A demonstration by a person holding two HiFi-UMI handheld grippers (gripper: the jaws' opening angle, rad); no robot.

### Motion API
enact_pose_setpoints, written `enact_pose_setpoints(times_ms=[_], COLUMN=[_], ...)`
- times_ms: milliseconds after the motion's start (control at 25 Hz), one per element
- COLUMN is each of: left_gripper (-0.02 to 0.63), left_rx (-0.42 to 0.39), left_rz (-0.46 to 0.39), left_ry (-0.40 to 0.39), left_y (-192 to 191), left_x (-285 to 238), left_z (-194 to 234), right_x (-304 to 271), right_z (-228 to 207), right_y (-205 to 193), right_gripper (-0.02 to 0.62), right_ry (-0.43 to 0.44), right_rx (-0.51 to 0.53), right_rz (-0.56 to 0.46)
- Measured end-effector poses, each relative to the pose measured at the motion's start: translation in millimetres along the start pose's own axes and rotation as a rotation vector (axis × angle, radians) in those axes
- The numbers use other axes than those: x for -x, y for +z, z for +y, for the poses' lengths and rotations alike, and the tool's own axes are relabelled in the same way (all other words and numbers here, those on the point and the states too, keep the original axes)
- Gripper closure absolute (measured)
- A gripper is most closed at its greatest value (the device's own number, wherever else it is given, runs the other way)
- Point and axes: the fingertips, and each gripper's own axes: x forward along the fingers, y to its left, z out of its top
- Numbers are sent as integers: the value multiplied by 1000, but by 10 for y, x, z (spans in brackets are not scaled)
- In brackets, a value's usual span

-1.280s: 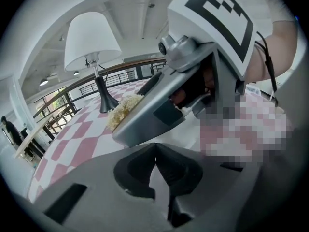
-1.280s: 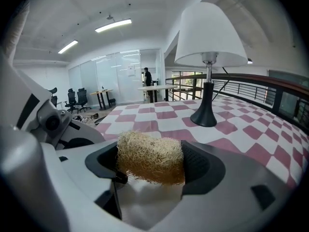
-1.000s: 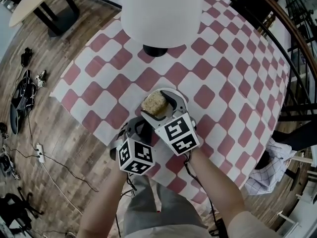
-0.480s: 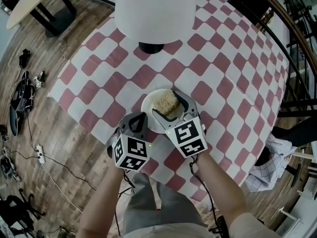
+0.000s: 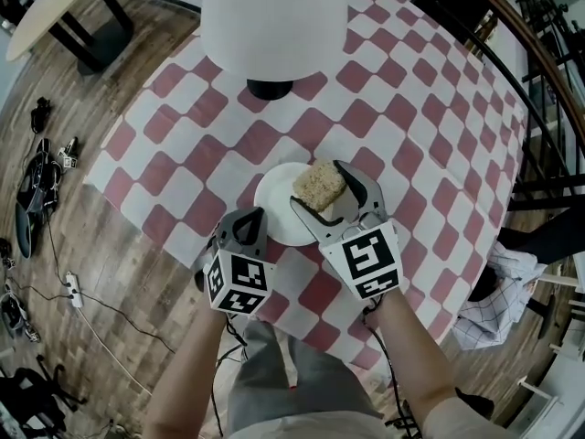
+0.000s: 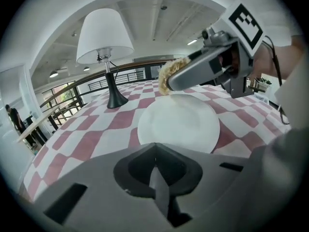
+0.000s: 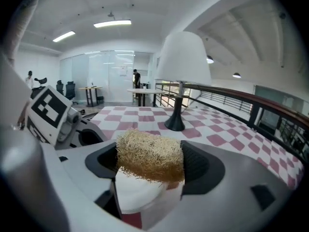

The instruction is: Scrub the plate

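Observation:
A white plate (image 5: 277, 207) lies on the red-and-white checked tablecloth (image 5: 416, 149). My right gripper (image 5: 322, 190) is shut on a tan fibrous scrubber (image 5: 318, 184), which sits over the plate's far right rim. I cannot tell whether it touches the plate. In the right gripper view the scrubber (image 7: 150, 154) fills the jaws with the plate (image 7: 135, 197) below it. My left gripper (image 5: 250, 218) is shut on nothing, just short of the plate's near left edge. From the left gripper view the plate (image 6: 178, 128) lies ahead, with the scrubber (image 6: 166, 76) at its far side.
A lamp with a big white shade (image 5: 274, 16) and a black base (image 5: 270, 88) stands behind the plate. The table's edge (image 5: 164, 236) runs near my left gripper. A dark railing (image 5: 535, 108) curves along the right. Cables and gear (image 5: 37, 181) lie on the wooden floor.
My right gripper has carried the scrubber across the plate from its left part to its far right rim. The left gripper has stayed shut at the plate's near edge.

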Motion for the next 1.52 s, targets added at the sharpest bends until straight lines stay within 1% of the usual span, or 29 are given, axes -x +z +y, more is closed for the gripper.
enact_pose_setpoints(times_ms=[120, 200, 240, 320, 480, 680, 760, 840, 920, 1000, 1160, 1240, 1360, 1440, 1520], left_gripper=[592, 592, 592, 592, 592, 592, 592, 592, 592, 592, 592, 592, 592, 592, 592], left_rx=[-10, -12, -15, -26, -49, -48, -39, -27, -27, -38, -42, -47, -68, -70, -69], left_rz=[-7, -4, -1, 0, -7, -7, -5, -5, -8, -16, -28, -21, -10, -10, -12], left_ry=[3, 2, 3, 12, 25, 21, 17, 14, 16, 26, 33, 30, 32, 31, 28], left_y=[8, 0, -8, -12, 15, 6, -4, -1, 14, 23, 20, 14, -4, -2, 6], left_x=[-11, -10, -5, 5, -11, -20, -9, 2, 0, -2, 6, 0, -8, -9, -6], left_z=[-3, -9, -7, -5, -24, -20, -8, 1, -1, -7, -9, -14, -33, -35, -35], right_x=[-40, -120, -171, -260, -315, -318, -310, -277, -209, -119, 87, 187, 336, 408, 420], right_z=[395, 593, 669, 767, 730, 687, 672, 608, 502, 349, -62, -196, -180, -14, 270], right_y=[111, 47, -12, -133, -233, -299, -352, -459, -546, -618, -804, -771, -451, -181, -8], right_gripper=[235, 235, 235, 235, 236, 236, 236, 236, 236, 236, 236, 236, 236, 236, 235], right_ry=[125, 179, 197, 224, 236, 238, 227, 192, 155, 112, -7, -50, -77, -48, 33], right_rx=[110, 183, 198, 175, 67, 44, 67, 128, 153, 139, 97, 71, 51, 75, 118], right_rz=[1, 39, 61, 95, 99, 111, 136, 189, 219, 230, 266, 231, 103, 22, -17])
